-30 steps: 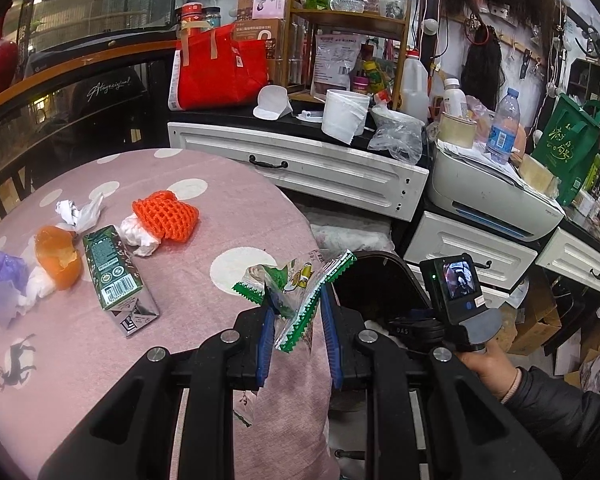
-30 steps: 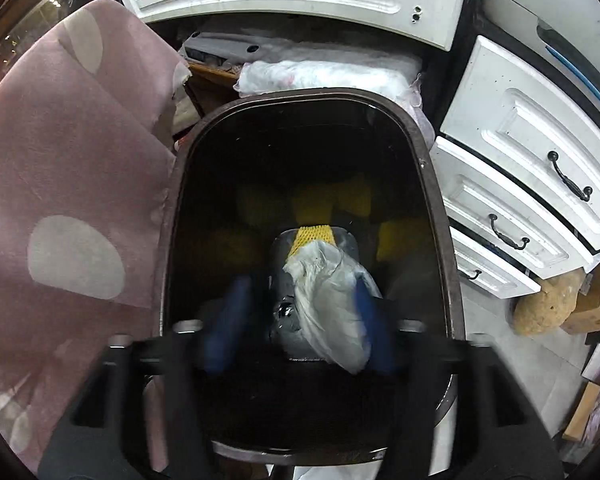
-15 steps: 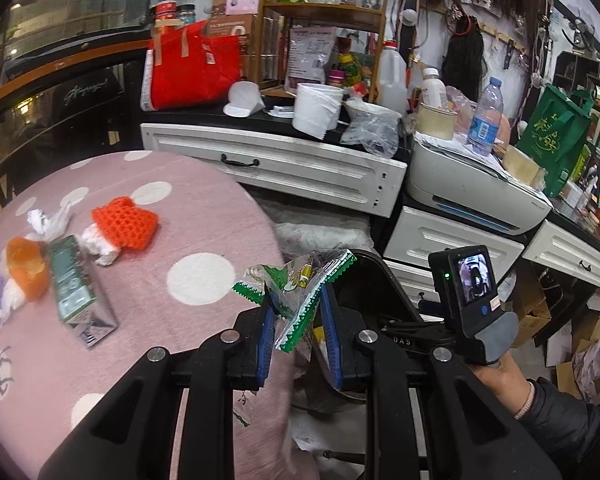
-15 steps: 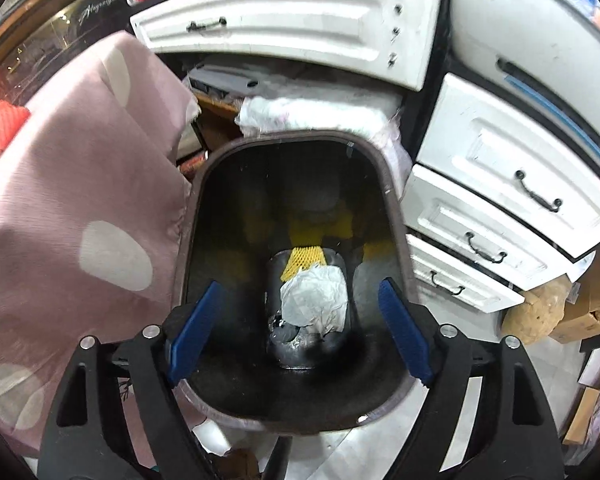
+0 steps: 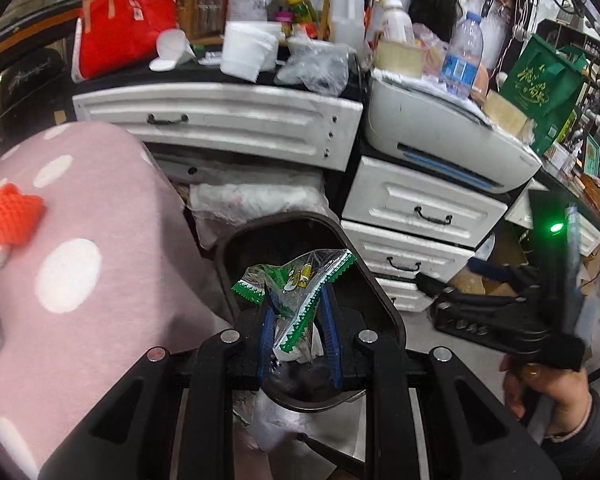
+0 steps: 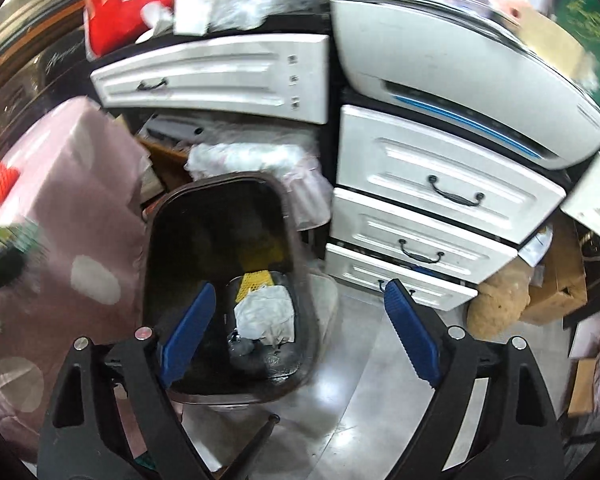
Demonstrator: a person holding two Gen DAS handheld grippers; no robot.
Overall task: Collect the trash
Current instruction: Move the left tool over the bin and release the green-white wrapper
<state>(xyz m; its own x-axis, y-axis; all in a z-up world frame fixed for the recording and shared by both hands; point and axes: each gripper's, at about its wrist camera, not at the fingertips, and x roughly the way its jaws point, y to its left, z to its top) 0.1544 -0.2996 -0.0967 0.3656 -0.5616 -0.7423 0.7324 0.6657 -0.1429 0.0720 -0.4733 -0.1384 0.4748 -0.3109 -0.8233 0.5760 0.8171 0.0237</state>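
Left wrist view: the left gripper (image 5: pixel 298 328) clenches a green-edged wrapper (image 5: pixel 296 284) over the open dark bin (image 5: pixel 384 300), which stands on the floor beside the pink tabletop (image 5: pixel 100 200). An orange net (image 5: pixel 12 218) lies near the tabletop's left edge.

Right wrist view: the right gripper (image 6: pixel 298 330) is opening, nothing between its fingers. Crumpled paper (image 6: pixel 266 314) lies in the bin (image 6: pixel 152 240).
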